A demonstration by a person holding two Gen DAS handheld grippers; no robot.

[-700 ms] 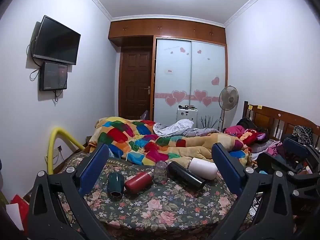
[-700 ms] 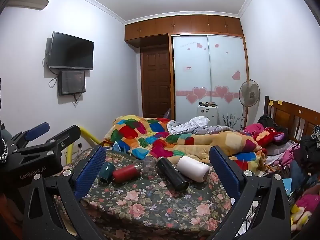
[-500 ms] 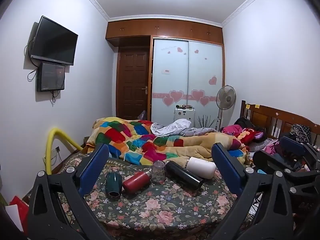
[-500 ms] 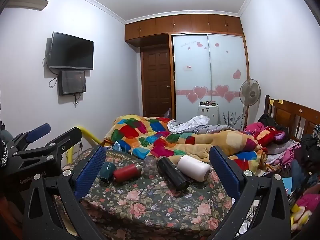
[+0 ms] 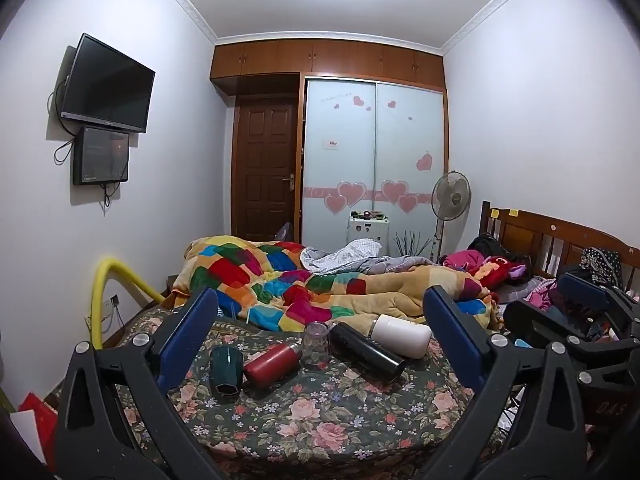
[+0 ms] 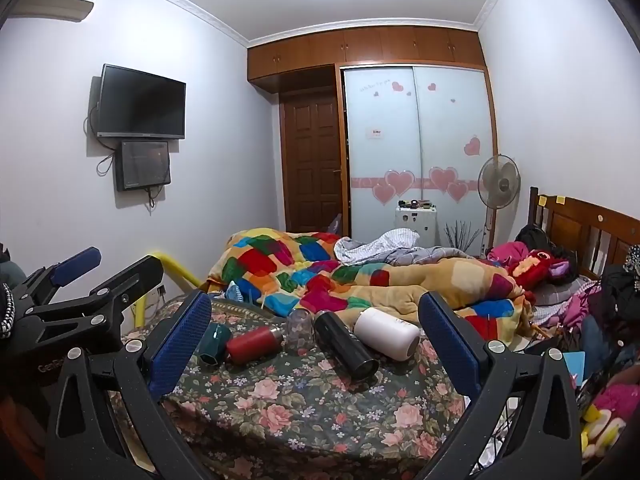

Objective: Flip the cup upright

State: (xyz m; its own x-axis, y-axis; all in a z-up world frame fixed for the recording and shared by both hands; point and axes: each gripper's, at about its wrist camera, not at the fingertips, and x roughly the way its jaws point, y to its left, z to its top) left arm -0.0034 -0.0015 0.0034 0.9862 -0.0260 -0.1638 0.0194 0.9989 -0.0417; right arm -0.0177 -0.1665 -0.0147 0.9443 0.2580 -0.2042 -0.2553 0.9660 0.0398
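Several cups and flasks sit on a floral-covered table. A dark green cup lies on its side, a red flask lies beside it, a clear glass stands mouth down, a black flask and a white tumbler lie on their sides. The same five show in the right wrist view: green cup, red flask, glass, black flask, white tumbler. My left gripper and right gripper are both open and empty, held back from the objects.
A bed with a patchwork quilt lies right behind the table. A yellow pipe curves at the left. Clothes and a wooden headboard are at the right. The other gripper shows at the right edge of the left wrist view.
The left wrist view has shifted slightly, with the scene sitting a little lower and left. The right wrist view is almost unchanged. Both grippers stay open; nothing on the table has moved.
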